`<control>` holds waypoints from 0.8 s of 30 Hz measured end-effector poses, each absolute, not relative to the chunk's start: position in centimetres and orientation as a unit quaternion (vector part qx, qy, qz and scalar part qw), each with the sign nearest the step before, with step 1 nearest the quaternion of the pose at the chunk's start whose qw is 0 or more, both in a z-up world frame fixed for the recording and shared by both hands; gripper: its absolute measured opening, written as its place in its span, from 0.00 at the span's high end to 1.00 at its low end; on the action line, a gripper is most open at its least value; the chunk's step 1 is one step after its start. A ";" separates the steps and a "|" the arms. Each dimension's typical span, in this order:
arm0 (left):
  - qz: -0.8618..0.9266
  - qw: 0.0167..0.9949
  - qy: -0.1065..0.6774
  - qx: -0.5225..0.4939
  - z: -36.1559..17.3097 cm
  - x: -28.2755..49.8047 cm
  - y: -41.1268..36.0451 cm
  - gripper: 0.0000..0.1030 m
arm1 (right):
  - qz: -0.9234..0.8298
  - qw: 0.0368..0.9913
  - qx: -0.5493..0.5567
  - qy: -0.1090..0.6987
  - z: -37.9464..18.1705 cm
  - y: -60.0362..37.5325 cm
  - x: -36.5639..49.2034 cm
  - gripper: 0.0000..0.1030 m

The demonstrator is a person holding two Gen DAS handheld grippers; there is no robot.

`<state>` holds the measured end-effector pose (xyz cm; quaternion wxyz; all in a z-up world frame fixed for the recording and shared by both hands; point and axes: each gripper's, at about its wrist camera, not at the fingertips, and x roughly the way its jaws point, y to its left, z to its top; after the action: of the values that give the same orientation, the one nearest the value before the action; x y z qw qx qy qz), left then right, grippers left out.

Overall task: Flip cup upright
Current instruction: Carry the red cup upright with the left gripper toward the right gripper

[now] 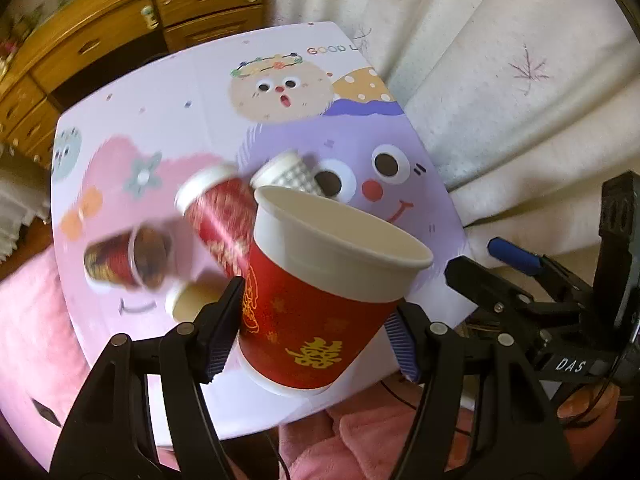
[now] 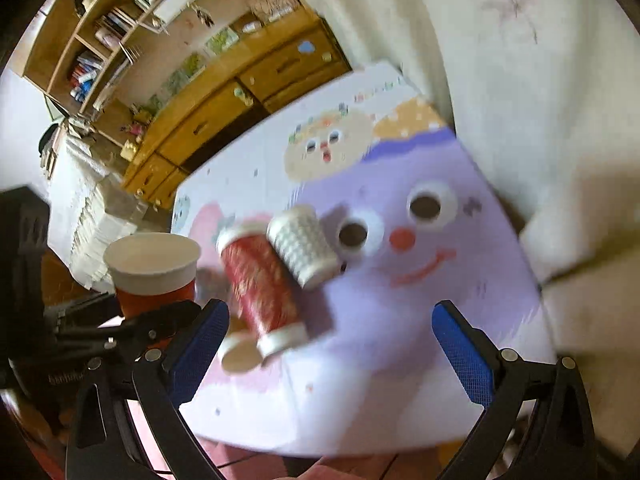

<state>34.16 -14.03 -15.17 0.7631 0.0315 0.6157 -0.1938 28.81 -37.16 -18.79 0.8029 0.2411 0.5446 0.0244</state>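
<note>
My left gripper (image 1: pixel 316 328) is shut on a red paper cup with gold print and a white rim (image 1: pixel 320 300), held mouth-up and a little tilted above the table's near edge. The same cup shows at the left of the right wrist view (image 2: pixel 154 270). My right gripper (image 2: pixel 332 336) is open and empty above the table's near side; it also shows at the right of the left wrist view (image 1: pixel 500 264). On the table lie a red cup on its side (image 2: pixel 260 284), a white embossed cup on its side (image 2: pixel 304 246), and a dark patterned cup on its side (image 1: pixel 128 264).
The small table (image 2: pixel 400 340) has a pastel cartoon top. A further cup's cream opening (image 1: pixel 192 304) shows beside the left finger. A white curtain (image 1: pixel 500 80) hangs behind, wooden drawers (image 1: pixel 120 32) stand at the far left, and pink fabric (image 1: pixel 32 340) lies below.
</note>
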 end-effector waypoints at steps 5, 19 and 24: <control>-0.175 0.756 0.630 -0.023 -17.6 30.6 -12.0 0.38 | 0.023 0.788 0.243 0.566 -20.0 -34.7 25.2 0.00; -0.092 0.711 0.684 -0.136 -25.6 24.7 -10.5 0.38 | 0.035 0.701 0.176 0.690 -25.4 -33.3 23.3 0.00; -0.052 0.694 0.696 -0.179 -28.4 23.5 -10.7 0.38 | 0.058 0.658 0.176 0.730 -28.0 -34.4 24.5 0.00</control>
<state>23.46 -10.66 -28.44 0.6940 -0.1788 0.6955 -0.0519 24.48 -34.43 -28.04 0.6575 0.1760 0.7303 0.0578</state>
